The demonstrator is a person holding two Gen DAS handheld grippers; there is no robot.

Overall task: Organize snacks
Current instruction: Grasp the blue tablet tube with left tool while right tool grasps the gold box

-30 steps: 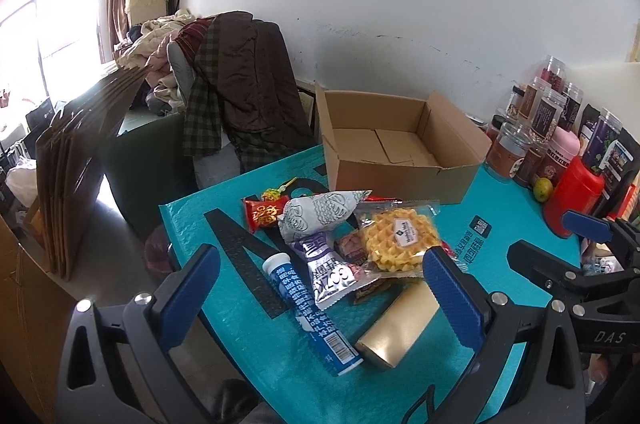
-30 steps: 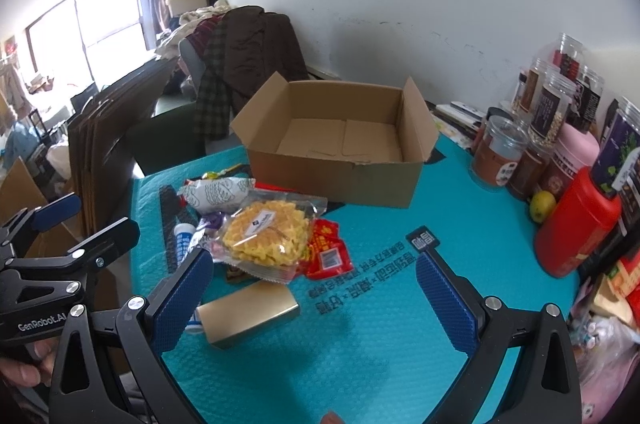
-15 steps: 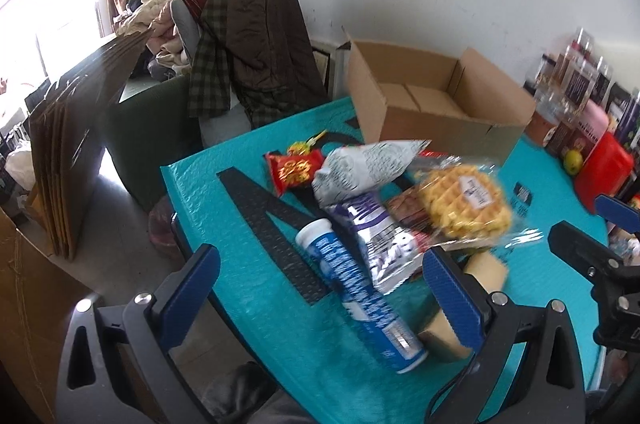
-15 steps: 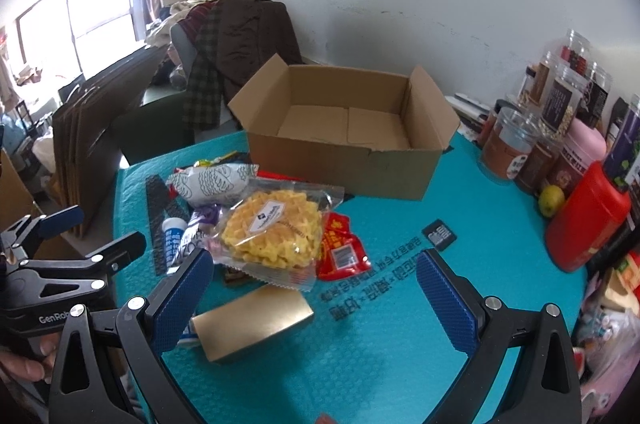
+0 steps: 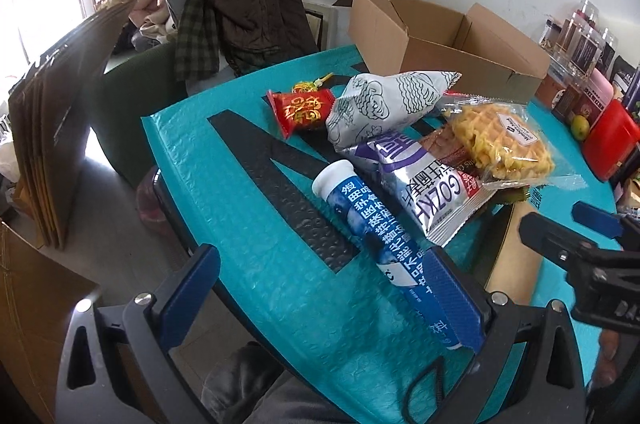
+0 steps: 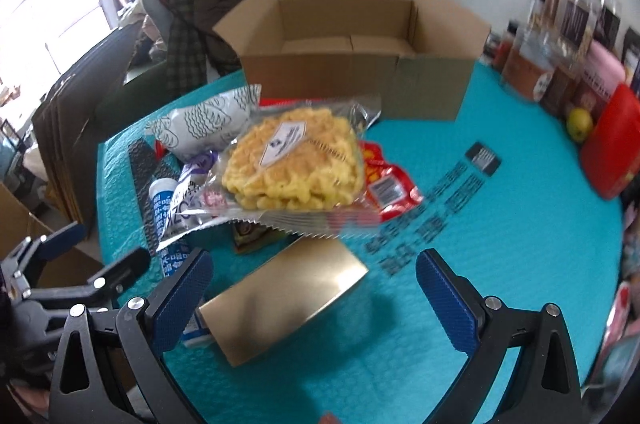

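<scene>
Blue-labelled tablet tube point(image 5: 384, 244) lies flat on the teal counter point(image 5: 248, 183), its white cap pointing away from you and its far end running under the right-hand pad of your left gripper point(image 5: 324, 296). Those fingers point(image 5: 188, 288) are spread wide and grasp nothing; the tube's long axis runs nearly along the line of the fingers rather than across it, so you would judge a wrist turn is needed before closing. Your right gripper point(image 6: 316, 300), likewise released and empty, hovers over the gold box point(image 6: 284, 300), which lies slantwise between its pads. Behind both sits the pile: waffle pack point(image 6: 292, 159) on top, purple-and-white wrapper point(image 5: 424, 191) beneath, grey patterned bag point(image 5: 384, 103) beyond. Further back, the open cardboard box point(image 6: 360, 63) shows only its bare floor, so sorting is judged barely begun.
</scene>
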